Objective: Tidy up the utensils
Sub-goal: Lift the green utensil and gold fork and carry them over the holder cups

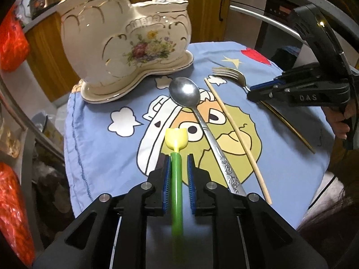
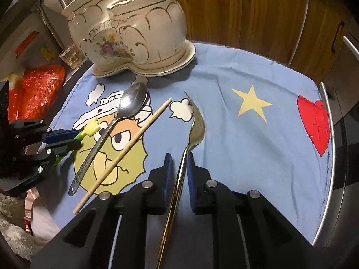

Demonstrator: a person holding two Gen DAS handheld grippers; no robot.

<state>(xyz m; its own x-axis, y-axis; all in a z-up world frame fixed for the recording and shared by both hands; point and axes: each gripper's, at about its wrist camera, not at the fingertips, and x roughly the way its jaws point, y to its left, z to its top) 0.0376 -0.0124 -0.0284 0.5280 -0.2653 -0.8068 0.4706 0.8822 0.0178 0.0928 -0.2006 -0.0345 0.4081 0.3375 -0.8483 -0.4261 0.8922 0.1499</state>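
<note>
1. Left fingers (image 1: 177, 157) pinch green-stemmed, yellow-headed pick (image 1: 176, 139); right fingers (image 2: 178, 157) pinch gold-handled fork (image 2: 196, 127), both low over desk.
2. Spoon (image 1: 184, 92), chopstick (image 1: 237, 139) lie on blue cartoon cloth (image 1: 101, 157).
3. Floral holder (image 1: 125, 44) behind; wooden cabinets (image 2: 246, 11).

Green handle (image 1: 177, 201) near end blurred; fork (image 2: 195, 130) handle cut off.

Steel spoon (image 1: 184, 92) and chopstick (image 1: 235, 134) flat on cloth, gold-handled fork (image 2: 195, 130), green-handled utensil (image 1: 176, 179)
</note>
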